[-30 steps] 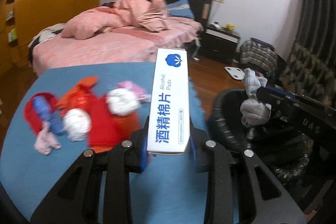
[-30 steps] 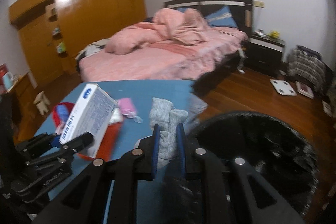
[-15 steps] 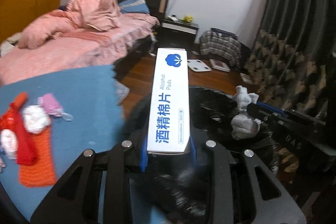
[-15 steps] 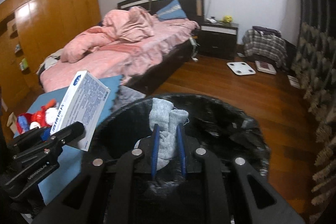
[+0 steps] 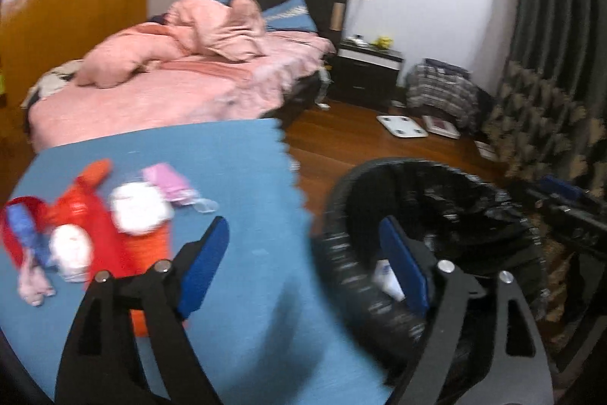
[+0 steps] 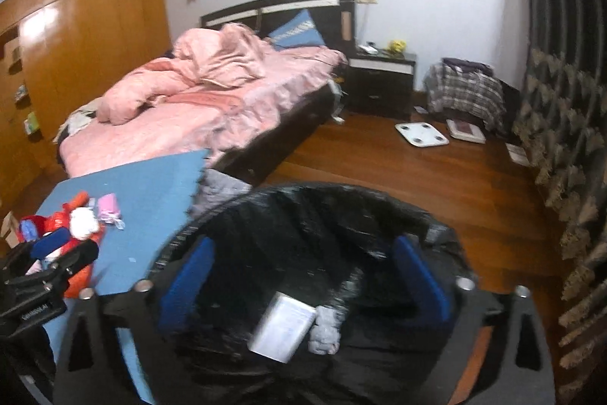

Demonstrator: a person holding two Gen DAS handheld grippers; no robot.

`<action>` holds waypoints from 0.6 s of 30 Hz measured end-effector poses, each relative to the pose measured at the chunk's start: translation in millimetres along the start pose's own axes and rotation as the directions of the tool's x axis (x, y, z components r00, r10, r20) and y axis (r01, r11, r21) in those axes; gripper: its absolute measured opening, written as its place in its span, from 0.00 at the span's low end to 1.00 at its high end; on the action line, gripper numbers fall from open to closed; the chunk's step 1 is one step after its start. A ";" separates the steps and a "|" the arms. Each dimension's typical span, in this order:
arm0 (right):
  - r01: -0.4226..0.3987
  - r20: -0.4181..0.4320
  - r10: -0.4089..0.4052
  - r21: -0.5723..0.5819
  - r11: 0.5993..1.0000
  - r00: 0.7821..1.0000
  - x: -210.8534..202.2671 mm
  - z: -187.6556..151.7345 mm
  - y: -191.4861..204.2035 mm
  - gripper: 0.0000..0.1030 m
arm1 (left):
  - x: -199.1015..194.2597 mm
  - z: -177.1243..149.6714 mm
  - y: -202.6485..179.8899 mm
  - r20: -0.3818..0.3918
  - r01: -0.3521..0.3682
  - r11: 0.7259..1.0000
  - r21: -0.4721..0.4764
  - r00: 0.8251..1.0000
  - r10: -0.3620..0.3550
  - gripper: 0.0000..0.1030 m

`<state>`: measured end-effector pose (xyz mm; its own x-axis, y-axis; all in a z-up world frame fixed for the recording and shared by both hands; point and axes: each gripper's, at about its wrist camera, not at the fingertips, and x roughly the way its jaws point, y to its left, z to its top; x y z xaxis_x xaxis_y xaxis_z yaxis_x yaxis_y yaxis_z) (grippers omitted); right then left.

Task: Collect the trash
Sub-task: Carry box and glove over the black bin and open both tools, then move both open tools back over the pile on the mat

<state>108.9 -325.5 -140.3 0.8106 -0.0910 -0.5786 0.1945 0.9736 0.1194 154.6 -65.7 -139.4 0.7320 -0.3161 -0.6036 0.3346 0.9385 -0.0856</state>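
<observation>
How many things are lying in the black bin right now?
2 in the bin: a white box, and a grey sock beside it on its right. More may be hidden underneath.

Both grippers (image 5: 303, 264) (image 6: 301, 279) have black frames, silver screws and blue-padded jaws.

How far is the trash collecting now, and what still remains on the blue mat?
Done: the white box and grey sock lie inside the black-lined bin. In hand: nothing; the left gripper and right gripper have just been opening and hold nothing. Left: the red, white and pink pieces on the blue mat.
</observation>
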 end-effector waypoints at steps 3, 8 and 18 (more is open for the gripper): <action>-0.066 0.000 0.066 -0.025 0.998 0.998 2.7 1.6 31.6 0.94 | -13.9 -3.4 30.2 0.007 -0.067 0.997 -0.035 0.998 0.067 0.80; -0.171 -0.002 0.171 -0.088 0.981 0.985 12.9 2.3 97.7 0.94 | -37.2 -11.7 84.1 0.027 -0.203 0.975 -0.091 0.978 0.206 0.80; -0.293 -0.024 0.295 -0.210 0.933 0.955 34.4 -14.4 201.8 0.94 | -54.7 -41.4 193.4 -0.051 -0.422 0.878 -0.224 0.905 0.422 0.77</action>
<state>168.1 -129.1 -147.7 0.8181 0.2051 -0.5372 -0.1721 0.9787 0.1117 154.8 138.9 -155.8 0.7732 0.1169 -0.6232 -0.1480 0.9890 0.0019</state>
